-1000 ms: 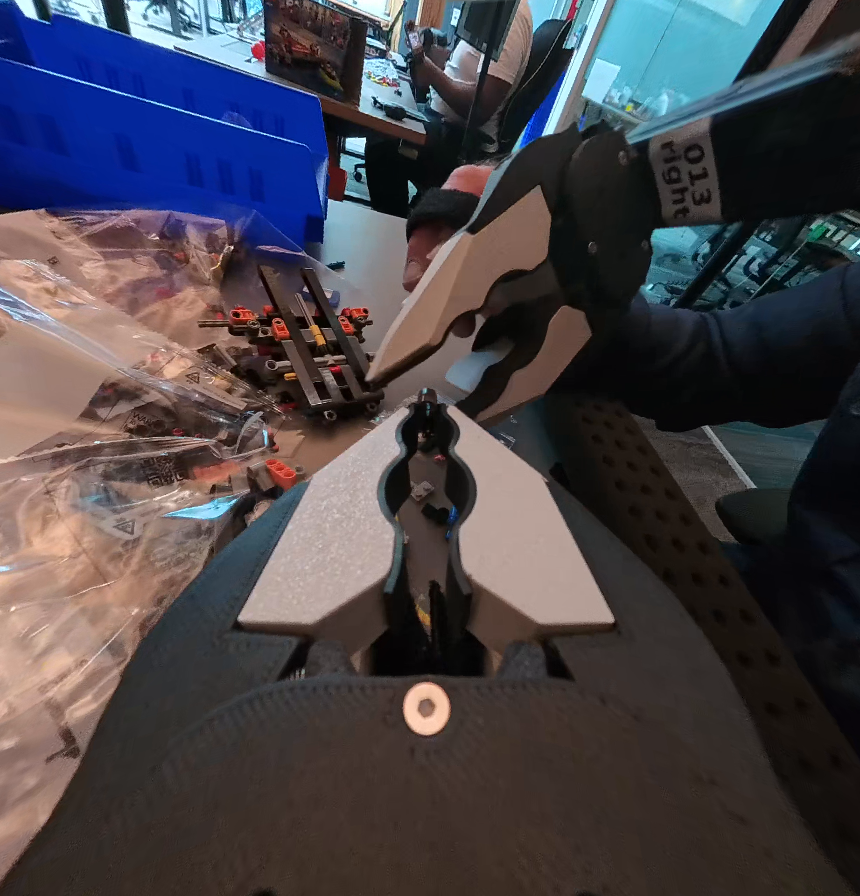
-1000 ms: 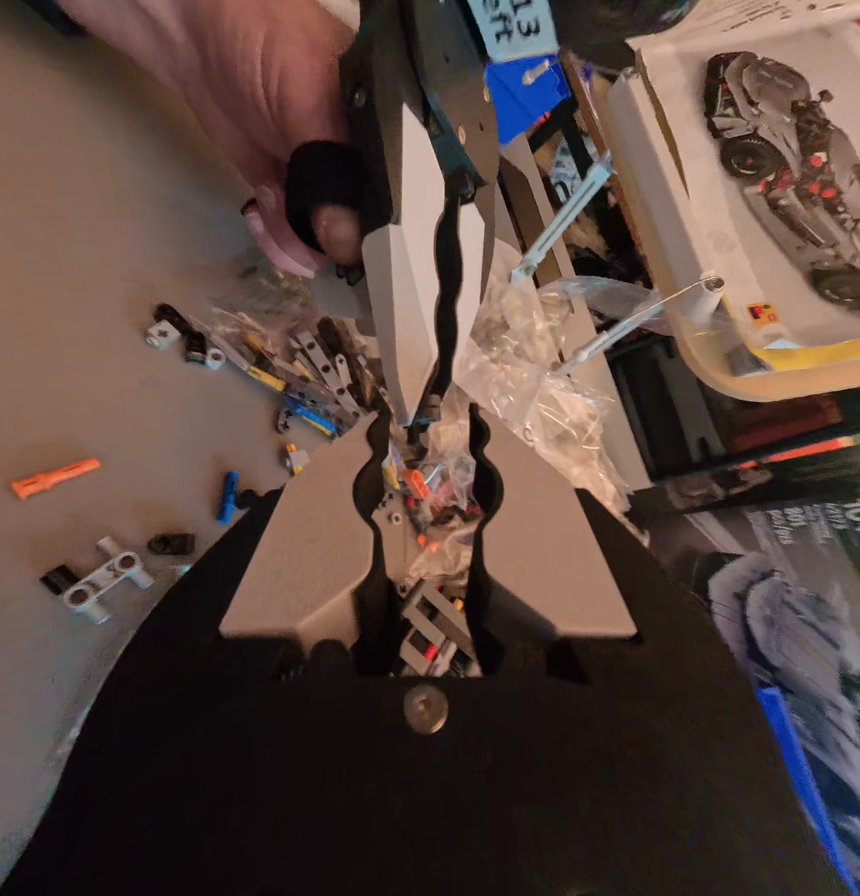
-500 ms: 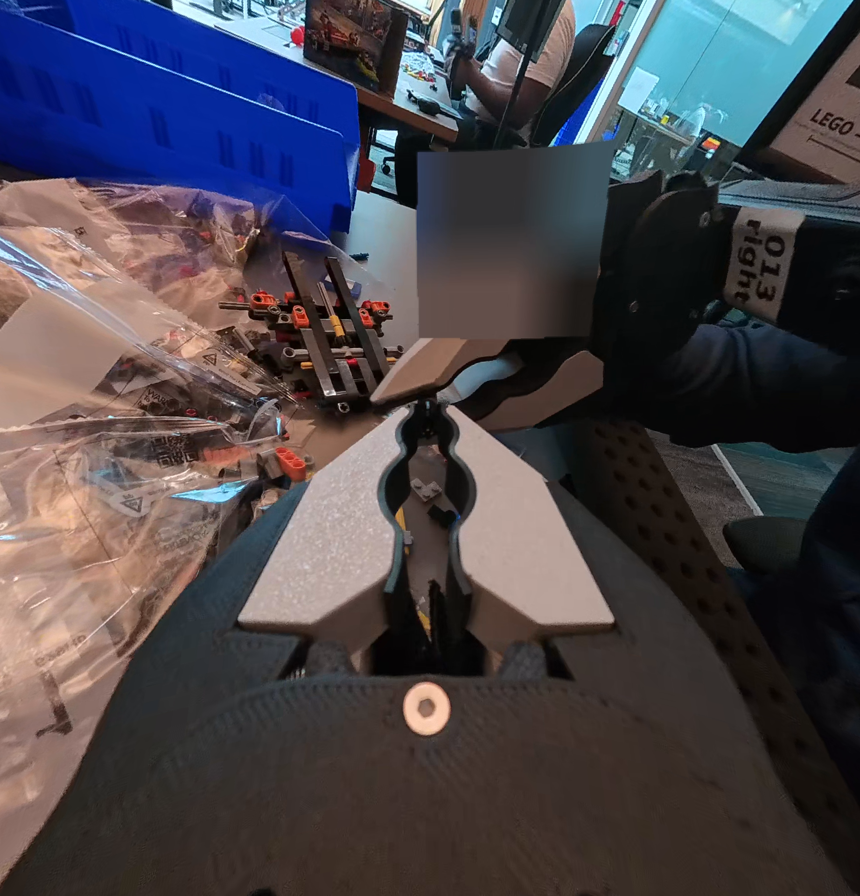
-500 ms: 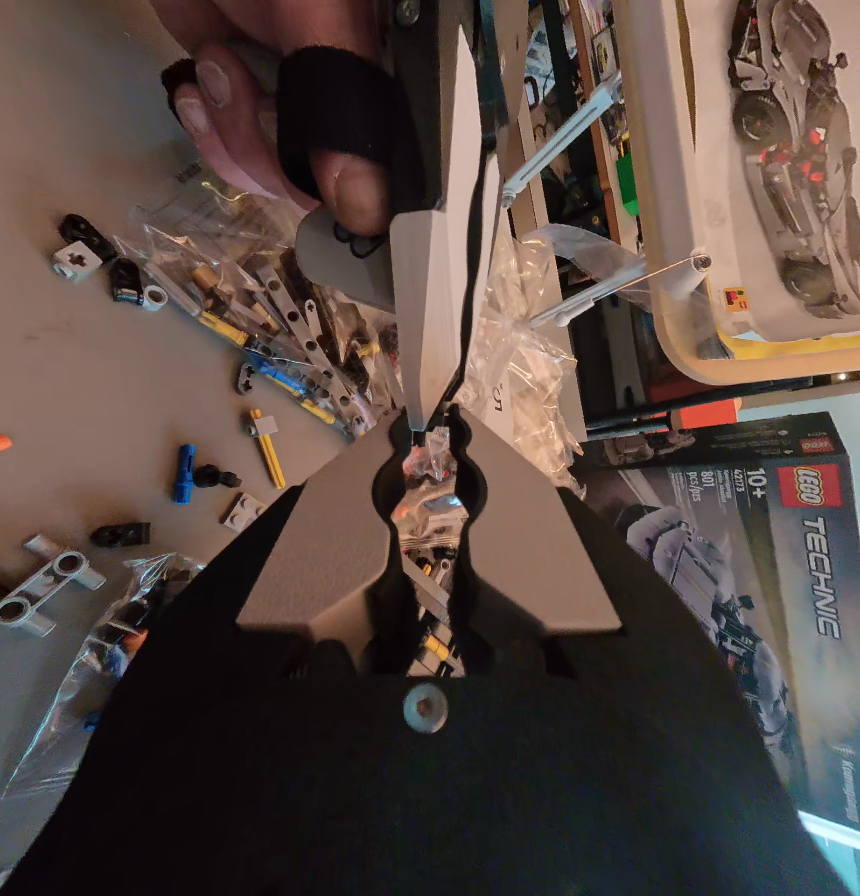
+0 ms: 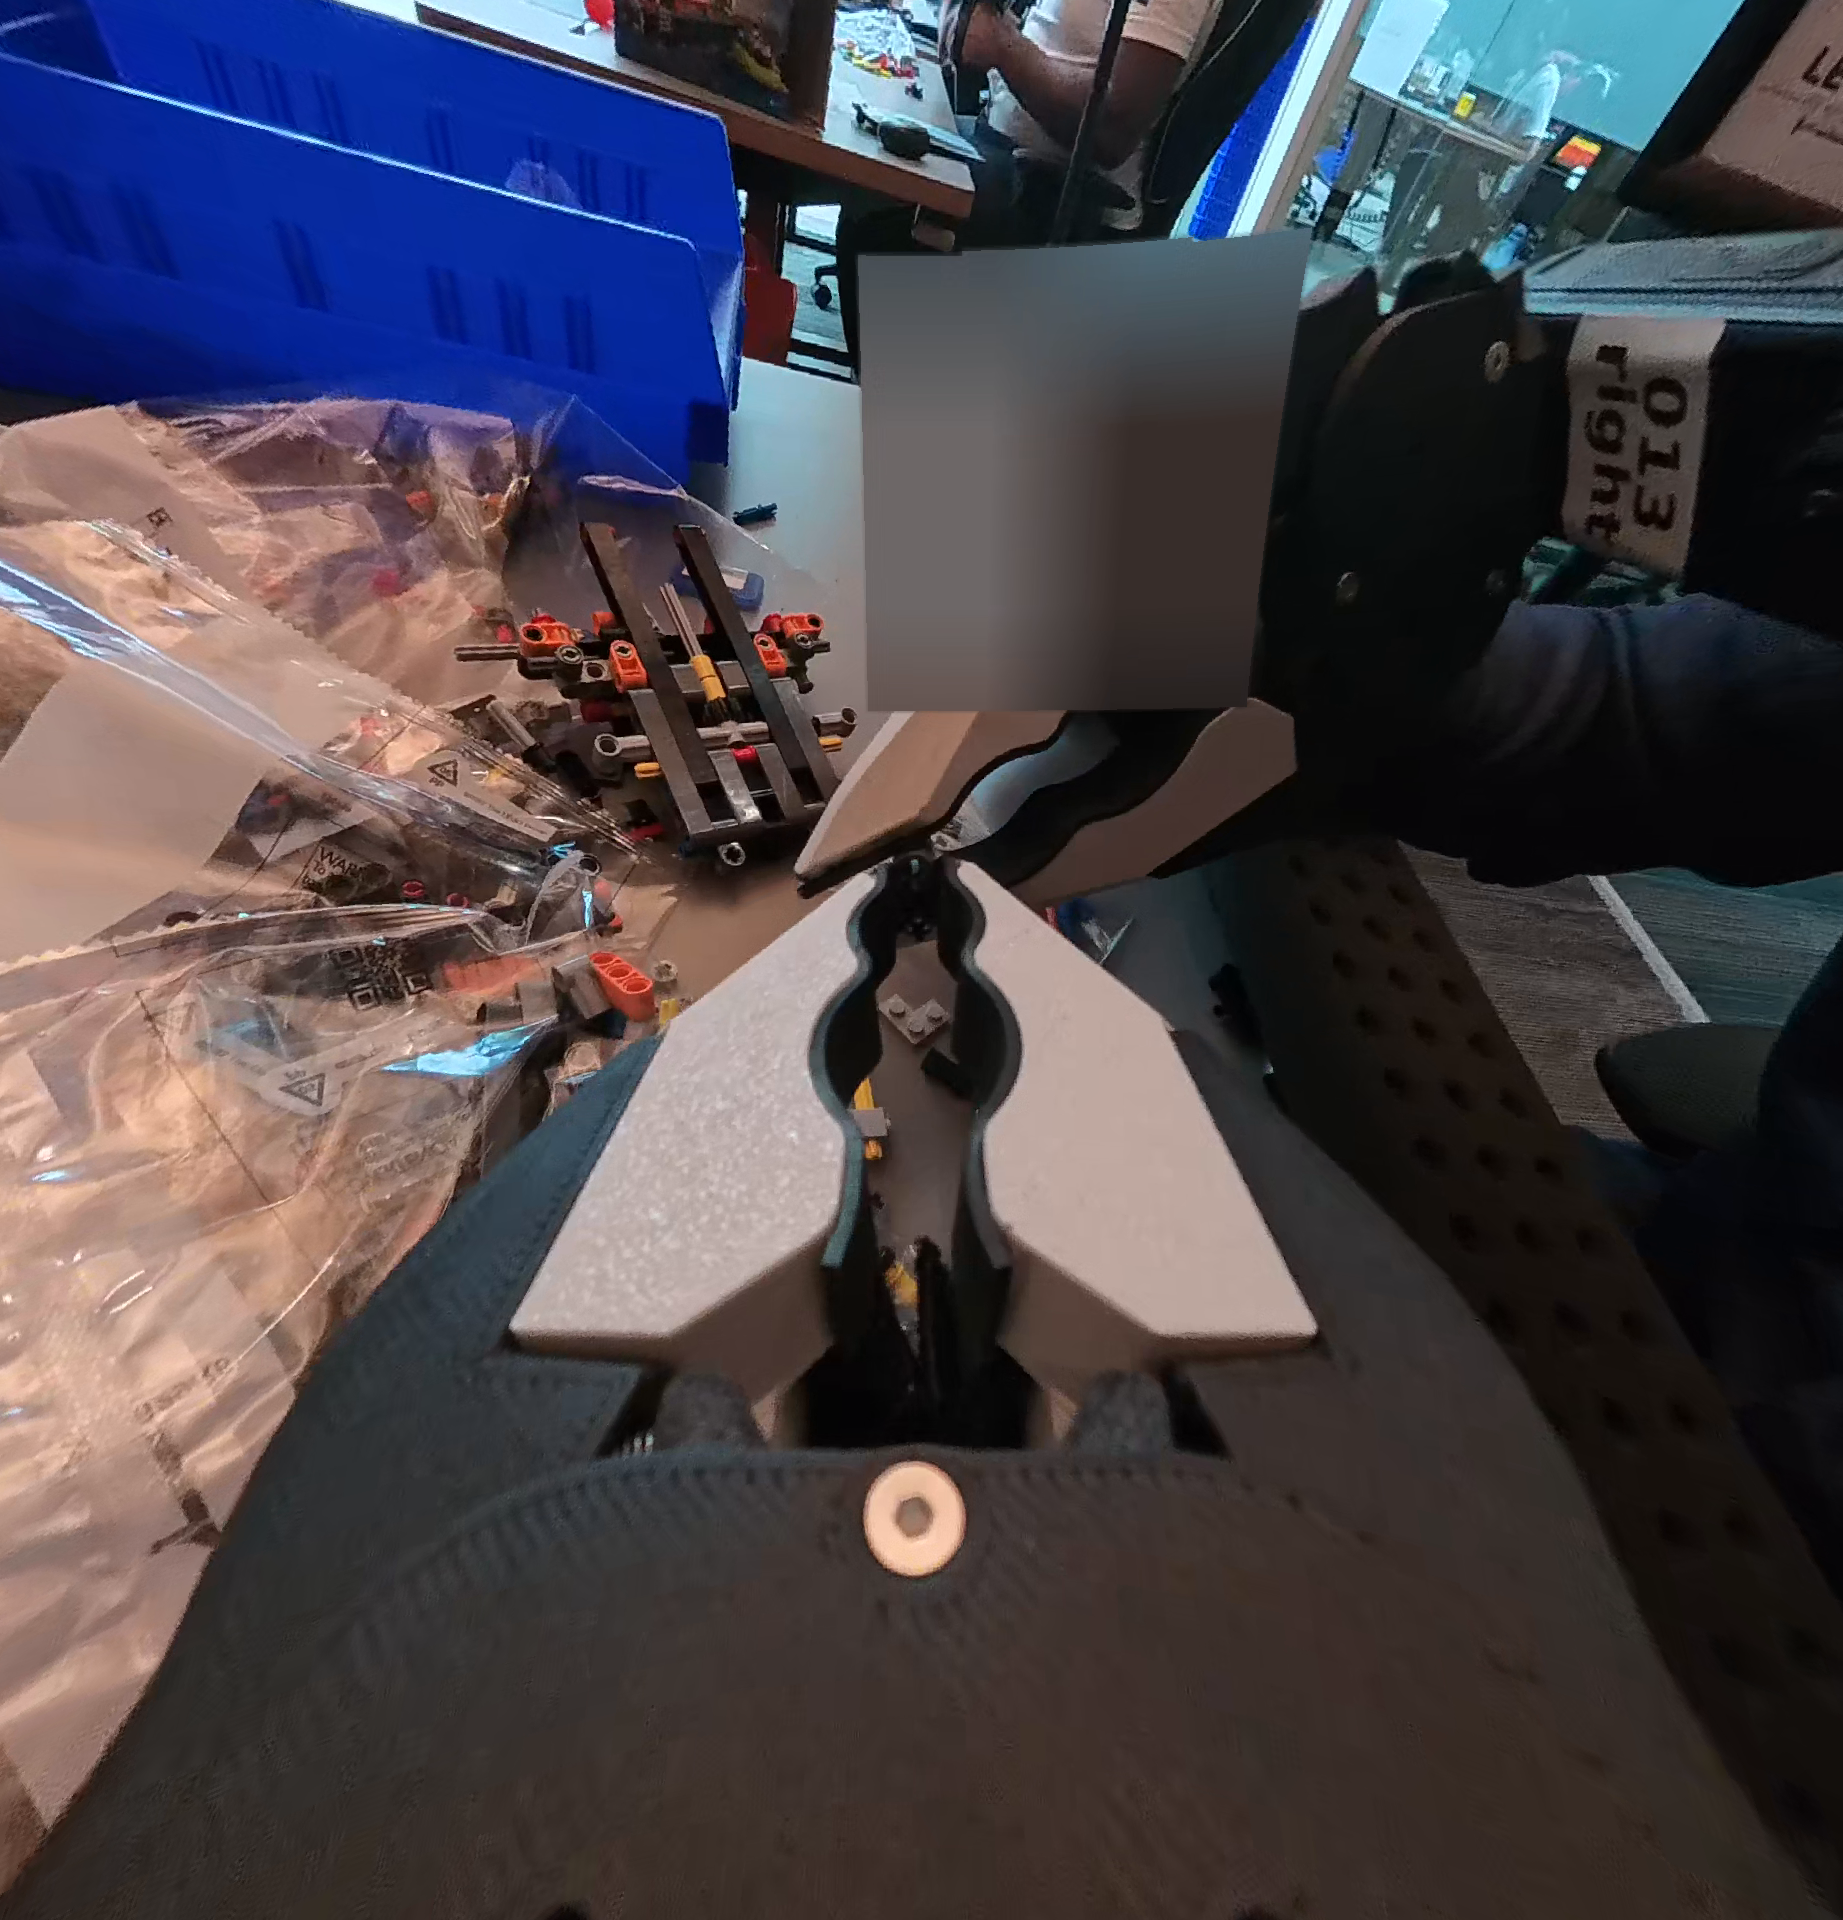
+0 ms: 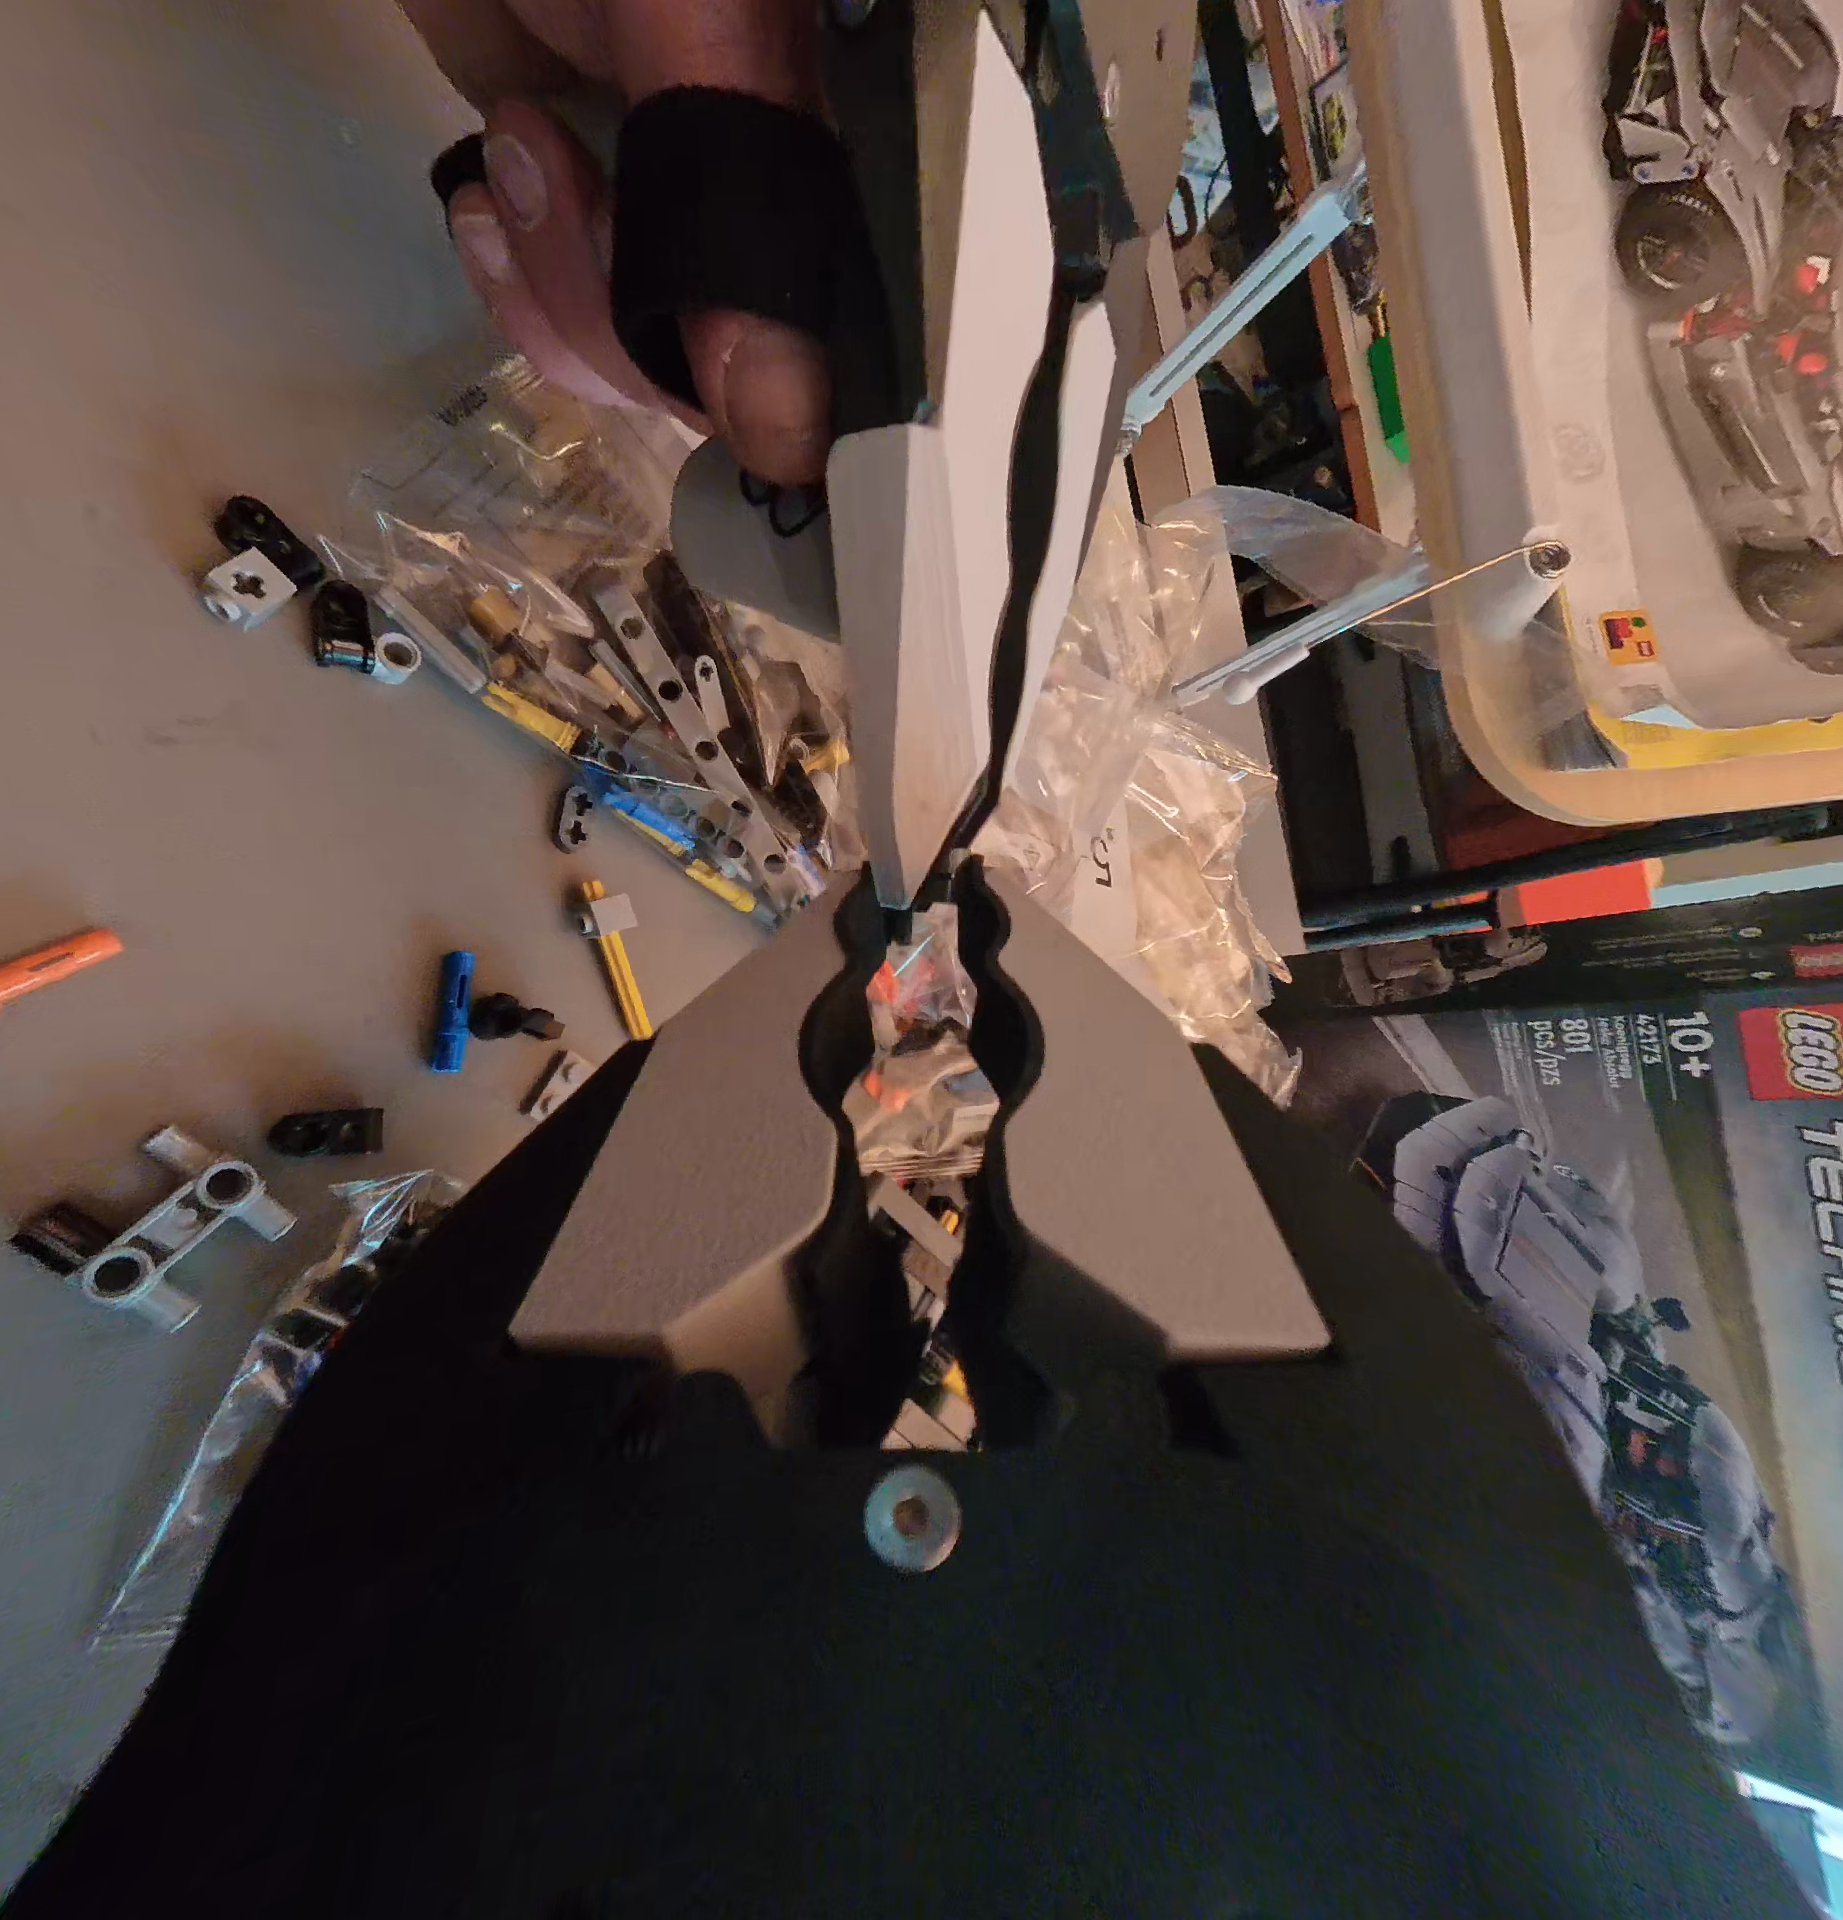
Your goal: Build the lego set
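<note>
Chassis assembly point(image 5: 704, 717) on table point(image 6: 221, 831), just beyond both grippers. Left gripper point(image 5: 915, 883) clenched on small black piece point(image 5: 912, 896); right gripper point(image 6: 922, 894) tips meet it there, grip unclear. Plastic bags point(image 5: 221, 935) crowd left; loose pieces point(image 6: 460, 1008), set box point(image 6: 1675, 1195) nearby.

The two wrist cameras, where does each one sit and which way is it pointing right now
Left wrist view: sits on the left gripper, looks level across the table at the half-built frame and blue bins; a dark sleeve shows.
Right wrist view: sits on the right gripper, looks down at loose pieces and the set's box; a strapped hand shows.
Shared: both show the two grippers' tips meeting, and plastic bags.
</note>
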Demonstrator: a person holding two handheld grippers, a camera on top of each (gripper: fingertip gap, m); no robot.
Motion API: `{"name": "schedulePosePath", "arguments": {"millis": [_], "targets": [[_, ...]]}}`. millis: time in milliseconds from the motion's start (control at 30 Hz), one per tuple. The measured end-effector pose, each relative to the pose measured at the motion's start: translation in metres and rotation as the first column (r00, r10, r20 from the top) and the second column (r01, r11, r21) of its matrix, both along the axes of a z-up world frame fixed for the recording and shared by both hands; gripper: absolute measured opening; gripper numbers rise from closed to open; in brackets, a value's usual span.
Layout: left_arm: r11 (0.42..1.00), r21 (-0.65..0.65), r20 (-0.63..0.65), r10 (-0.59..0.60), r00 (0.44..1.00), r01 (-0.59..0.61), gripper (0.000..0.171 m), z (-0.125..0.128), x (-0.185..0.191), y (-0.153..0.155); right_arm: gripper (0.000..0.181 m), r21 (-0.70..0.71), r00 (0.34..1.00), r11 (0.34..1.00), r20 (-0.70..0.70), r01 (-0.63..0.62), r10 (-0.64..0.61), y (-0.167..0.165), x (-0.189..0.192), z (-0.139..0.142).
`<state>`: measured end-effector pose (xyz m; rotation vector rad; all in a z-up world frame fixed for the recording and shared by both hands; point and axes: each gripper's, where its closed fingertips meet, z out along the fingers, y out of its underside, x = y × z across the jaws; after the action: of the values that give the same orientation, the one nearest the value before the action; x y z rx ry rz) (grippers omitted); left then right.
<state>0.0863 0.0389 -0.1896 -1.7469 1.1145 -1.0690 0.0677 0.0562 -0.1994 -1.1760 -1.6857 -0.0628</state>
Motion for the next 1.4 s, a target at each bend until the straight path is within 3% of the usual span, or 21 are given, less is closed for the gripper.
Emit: {"name": "schedulePosePath", "arguments": {"millis": [400,900,1233,1267,1400], "targets": [[0.999,0.035,0.037,-0.019,0.999,0.018,0.006,0.009,0.000,-0.004,0.011,-0.160,0.993,0.986,-0.113,-0.050,0.032,-0.006,-0.001,0.007],[0.996,0.004,0.139,0.091,0.986,-0.092,0.006,0.021,-0.002,0.009,0.011,-0.149,0.979,0.987,-0.182,0.067,-0.094,0.007,-0.001,0.019],[0.989,0.090,0.049,-0.124,0.991,0.119,0.006,0.015,-0.005,-0.020,0.008,-0.211,0.982,0.965,-0.140,-0.154,0.127,-0.024,-0.002,0.012],[0.987,0.103,0.048,-0.131,0.990,0.126,0.006,0.015,-0.007,-0.021,0.000,-0.229,0.981,0.959,-0.135,-0.169,0.140,-0.026,0.000,0.010],[0.995,0.097,0.270,-0.009,0.963,-0.018,0.005,0.059,-0.060,0.006,0.000,-0.294,0.967,0.933,-0.211,-0.205,0.146,-0.025,0.006,0.017]]}}
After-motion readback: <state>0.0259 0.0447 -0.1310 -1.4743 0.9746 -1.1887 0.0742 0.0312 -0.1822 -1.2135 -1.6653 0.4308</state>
